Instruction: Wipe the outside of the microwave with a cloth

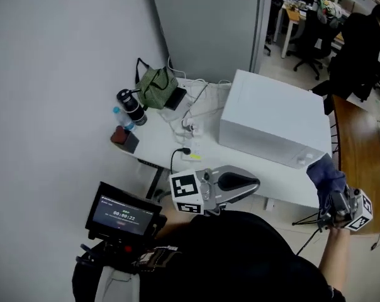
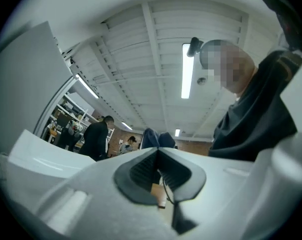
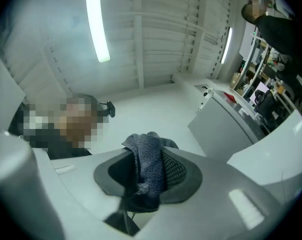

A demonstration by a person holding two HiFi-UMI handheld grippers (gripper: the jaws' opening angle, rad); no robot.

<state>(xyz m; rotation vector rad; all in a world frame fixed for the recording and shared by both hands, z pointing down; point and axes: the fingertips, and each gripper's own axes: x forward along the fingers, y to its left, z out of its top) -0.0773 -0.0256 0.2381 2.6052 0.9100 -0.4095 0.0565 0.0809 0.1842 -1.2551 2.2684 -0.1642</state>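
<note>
**Colleague:** What have your tools got hold of?

**Me:** My right gripper (image 3: 147, 156) has its jaws clamped on the cloth (image 3: 150, 176), a dark blue-grey knit bunched between the pads, with a fold standing up past the tips. My left gripper (image 2: 158, 169) has its pads pressed together at the tips, and I see nothing between them.

**Colleague:** Where are they relative to the microwave?

**Me:** In the head view the right gripper (image 1: 333, 199) is low on the right, and the cloth (image 1: 325, 176) sticks up from it just beside the near right corner of the microwave (image 1: 272, 121). I can't tell whether the cloth touches the casing. The left gripper (image 1: 253, 183) lies across in front of my body at the near edge of the white table (image 1: 155, 143). Its tips point right, short of the microwave's front.

**Colleague:** And around that?

**Me:** The microwave is white and stands on the right part of the table. To its left lies a tangle of white cables (image 1: 191, 126). Beyond those are a green bag (image 1: 157, 87), a black flask (image 1: 132, 106) and a small bottle with a blue cap (image 1: 121, 119). A wooden tabletop (image 1: 361, 159) curves along the right, and a person in black (image 1: 357, 43) stands behind it.
</note>
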